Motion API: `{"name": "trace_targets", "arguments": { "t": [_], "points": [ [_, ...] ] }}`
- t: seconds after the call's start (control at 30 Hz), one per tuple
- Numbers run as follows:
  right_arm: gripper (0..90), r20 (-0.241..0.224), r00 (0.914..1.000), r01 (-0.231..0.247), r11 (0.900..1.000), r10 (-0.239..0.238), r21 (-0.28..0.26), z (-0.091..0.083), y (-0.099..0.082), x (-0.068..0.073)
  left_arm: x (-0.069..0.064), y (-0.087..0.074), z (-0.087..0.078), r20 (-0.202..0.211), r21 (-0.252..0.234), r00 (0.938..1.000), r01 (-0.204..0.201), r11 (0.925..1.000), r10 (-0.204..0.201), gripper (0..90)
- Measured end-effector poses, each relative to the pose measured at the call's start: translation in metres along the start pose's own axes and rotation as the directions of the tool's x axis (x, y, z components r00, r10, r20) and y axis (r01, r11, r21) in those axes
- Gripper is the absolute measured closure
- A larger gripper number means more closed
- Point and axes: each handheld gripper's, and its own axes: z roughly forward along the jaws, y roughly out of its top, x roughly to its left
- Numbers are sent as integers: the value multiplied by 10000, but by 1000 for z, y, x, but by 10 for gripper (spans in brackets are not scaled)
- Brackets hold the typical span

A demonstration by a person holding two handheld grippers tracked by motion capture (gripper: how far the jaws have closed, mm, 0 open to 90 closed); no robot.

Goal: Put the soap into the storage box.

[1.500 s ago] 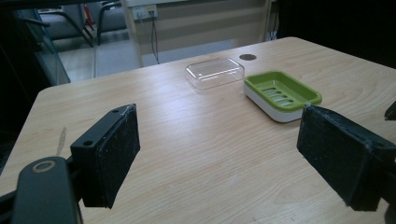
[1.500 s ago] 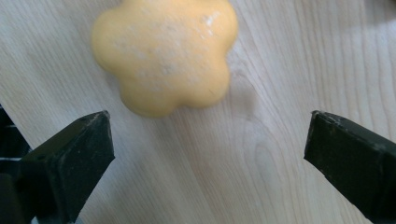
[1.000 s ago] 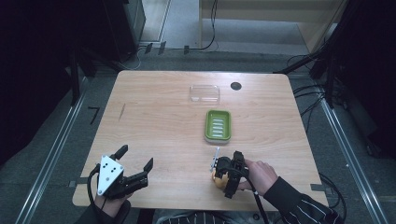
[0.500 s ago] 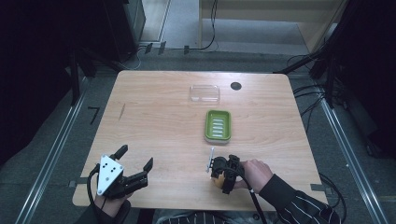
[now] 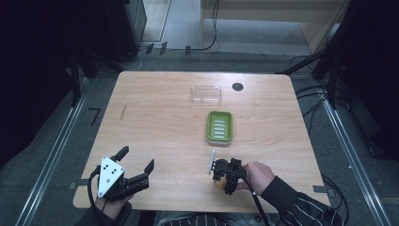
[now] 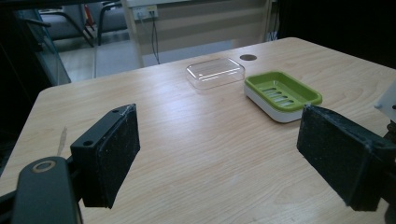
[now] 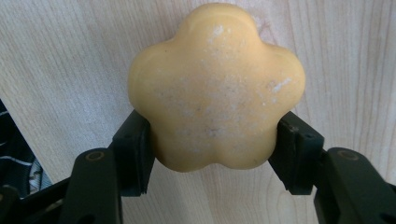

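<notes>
The right hand-held gripper (image 7: 212, 156) had just squeezed shut on the yellow flower soap (image 7: 215, 88); the left hand-held gripper (image 6: 224, 158) was spread wide over the table (image 6: 196, 140).

In the high view, the yellow flower-shaped soap (image 5: 217, 181) is mostly hidden beneath the right gripper (image 5: 221, 172), near the green soap dish (image 5: 219, 127); only a sliver shows. The picture's bottom edge cuts off the person's forearms. In the left gripper view, the right edge clips a white part beside the dish.
</notes>
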Motion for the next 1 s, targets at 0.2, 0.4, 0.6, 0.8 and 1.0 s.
{"name": "trace_targets", "arguments": {
  "t": [0.2, 0.4, 0.6, 0.8, 1.0],
  "points": [
    [397, -15, 10000, -97, 9998, 96, -187, -2, -2, 1, 0, 0, 0, 6, -2, 10000, 7, 10000, -7, 137],
    [398, 71, 9996, -284, 9993, 285, -249, -6, -4, 1, 0, 0, 0, -3, -1, 10000, 6, 10000, -6, 137],
    [398, 77, 9984, -547, 9975, 551, -455, -8, -7, -2, 0, 0, 0, -9, 3, 10000, 13, 10000, -13, 137],
    [397, 91, 9960, -880, 9942, 887, -613, -11, -12, -8, 0, 0, 0, -6, -10, 10000, 22, 10000, -22, 137],
    [398, 163, 9927, -1184, 9903, 1199, -720, -13, -17, -13, 0, 0, 0, -7, -6, 10000, 24, 10000, -24, 137]
  ]
}}
